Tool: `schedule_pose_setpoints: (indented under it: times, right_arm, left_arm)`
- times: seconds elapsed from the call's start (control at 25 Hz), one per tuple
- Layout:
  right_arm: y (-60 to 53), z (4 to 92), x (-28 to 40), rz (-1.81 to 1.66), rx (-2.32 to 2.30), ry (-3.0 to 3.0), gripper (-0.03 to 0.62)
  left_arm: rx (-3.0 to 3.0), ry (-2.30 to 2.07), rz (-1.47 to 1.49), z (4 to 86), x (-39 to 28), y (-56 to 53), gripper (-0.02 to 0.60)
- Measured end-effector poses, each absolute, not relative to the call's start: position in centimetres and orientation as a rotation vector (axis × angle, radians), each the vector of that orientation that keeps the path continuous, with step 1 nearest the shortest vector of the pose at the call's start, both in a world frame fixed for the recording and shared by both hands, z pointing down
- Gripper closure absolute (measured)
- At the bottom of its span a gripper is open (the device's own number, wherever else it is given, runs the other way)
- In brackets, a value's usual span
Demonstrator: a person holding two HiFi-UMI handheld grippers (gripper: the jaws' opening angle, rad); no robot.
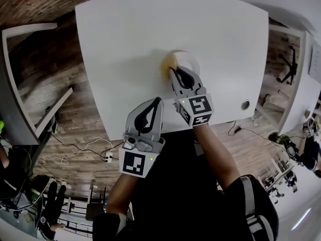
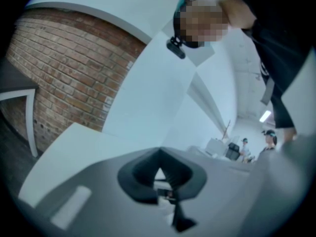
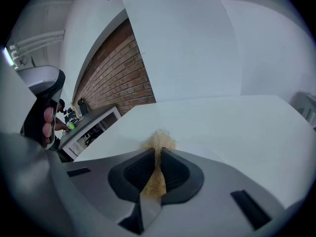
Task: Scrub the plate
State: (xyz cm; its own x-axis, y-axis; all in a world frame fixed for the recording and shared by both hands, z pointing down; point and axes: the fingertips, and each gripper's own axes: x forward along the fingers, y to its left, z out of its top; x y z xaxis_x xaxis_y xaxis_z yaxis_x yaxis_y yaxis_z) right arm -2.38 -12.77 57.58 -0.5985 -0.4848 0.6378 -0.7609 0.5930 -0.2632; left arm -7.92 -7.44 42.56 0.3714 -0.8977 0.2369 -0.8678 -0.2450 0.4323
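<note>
A tan scouring pad (image 3: 159, 141) is being pinched between the closed jaws of the right claw (image 1: 173, 70) and pressed onto the white plate (image 1: 192, 59), which is lying near the middle of the desk (image 1: 125, 34), so its fibres are being set against the surface. The plate's rim is hardly being told from the desk. The left claw (image 2: 159, 154) is being held shut and empty at the near edge, seemingly to leave the scrubbing room.

The right tongs (image 1: 172, 71) and scourer (image 1: 167, 63) hide the plate (image 1: 190, 59) rim nearest the counter (image 1: 125, 44) front edge. Elsewhere the rim blurs into white.
</note>
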Motion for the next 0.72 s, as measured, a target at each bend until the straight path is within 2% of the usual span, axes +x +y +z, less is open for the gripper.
schedule_pose_setpoints:
  times: [0.72]
  right_arm:
    - [-12.9,57.3,7.4,0.75,1.222,-2.225,0.559]
  left_arm:
    - [2.218,-1.414,-0.05,42.8,-2.9,-6.8,0.58]
